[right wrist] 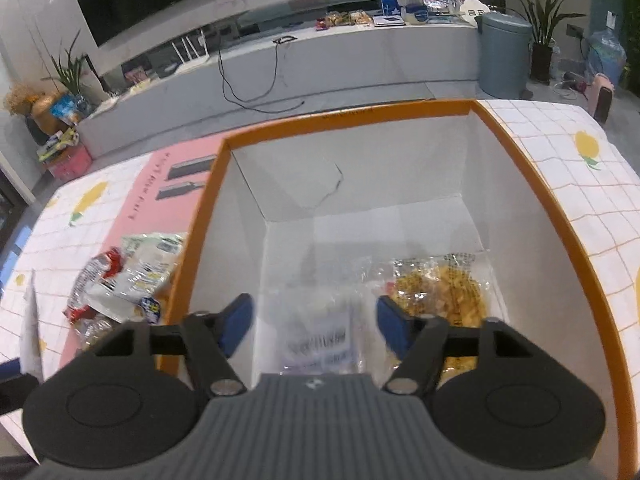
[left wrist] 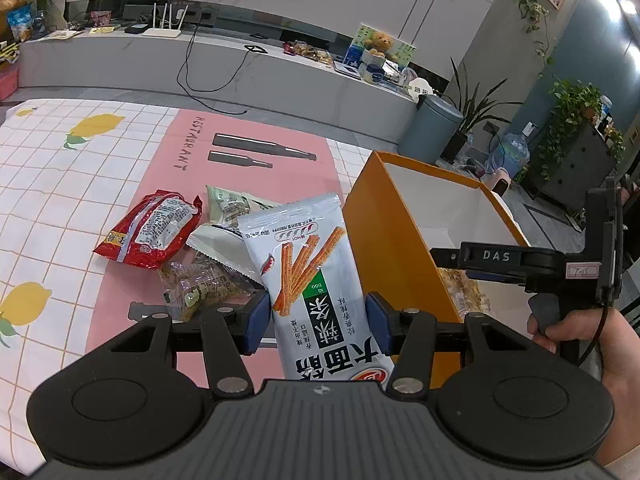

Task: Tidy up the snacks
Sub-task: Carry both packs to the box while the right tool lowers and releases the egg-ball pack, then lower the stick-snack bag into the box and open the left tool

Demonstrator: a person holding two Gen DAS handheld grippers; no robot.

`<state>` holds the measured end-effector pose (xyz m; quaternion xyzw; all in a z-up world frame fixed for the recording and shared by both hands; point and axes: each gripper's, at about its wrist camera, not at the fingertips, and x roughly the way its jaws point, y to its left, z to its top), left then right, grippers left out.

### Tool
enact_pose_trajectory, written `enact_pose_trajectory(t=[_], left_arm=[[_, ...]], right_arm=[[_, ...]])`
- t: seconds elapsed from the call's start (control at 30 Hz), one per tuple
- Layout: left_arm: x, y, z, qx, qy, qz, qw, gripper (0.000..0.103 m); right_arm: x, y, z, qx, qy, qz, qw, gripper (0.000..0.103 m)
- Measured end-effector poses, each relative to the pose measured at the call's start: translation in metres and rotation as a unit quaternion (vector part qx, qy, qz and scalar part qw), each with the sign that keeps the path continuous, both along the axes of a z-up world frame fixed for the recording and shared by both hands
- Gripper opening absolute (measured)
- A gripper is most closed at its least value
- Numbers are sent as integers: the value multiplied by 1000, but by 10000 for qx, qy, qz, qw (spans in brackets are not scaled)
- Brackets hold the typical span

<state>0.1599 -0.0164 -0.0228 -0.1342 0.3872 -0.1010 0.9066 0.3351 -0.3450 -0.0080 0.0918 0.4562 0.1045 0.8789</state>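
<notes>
Reading "DAS" on right gripper (left wrist: 496,257)

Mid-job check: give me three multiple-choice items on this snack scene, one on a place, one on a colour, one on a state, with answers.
1. Where are the right tongs?
A. Over the orange box's inside
B. Over the pink mat
C. Above the bin

2. What colour is the packet lying leftmost on the mat?
A. Blue
B. Red
C. Black

3. What are the left tongs doing?
A. Gaping empty
B. Clamping the white snack packet
C. Gripping the box rim

Answers: 1 A, white walls surround them. 2 B, the red packet lies leftmost. 3 B, both pads press its sides.
</notes>
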Motion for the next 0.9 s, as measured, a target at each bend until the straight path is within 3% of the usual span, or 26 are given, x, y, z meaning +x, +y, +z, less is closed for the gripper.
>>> enact_pose_trajectory(t=[0.5, 0.73, 0.9], left_arm=[[-18, -7, 20, -49, -198, -72, 9998, 59], [-22, -27, 38, -110, -312, -140, 9994, 59], [-14, -56, 47, -164, -285, -380, 9987, 59]], right_arm=[[-52, -29, 38, 643, -616, -498, 9948, 74], [-91, -58, 56, 1020, -941, -766, 9873, 75], [-111, -78, 59, 1017, -1056, -976, 9844, 75]])
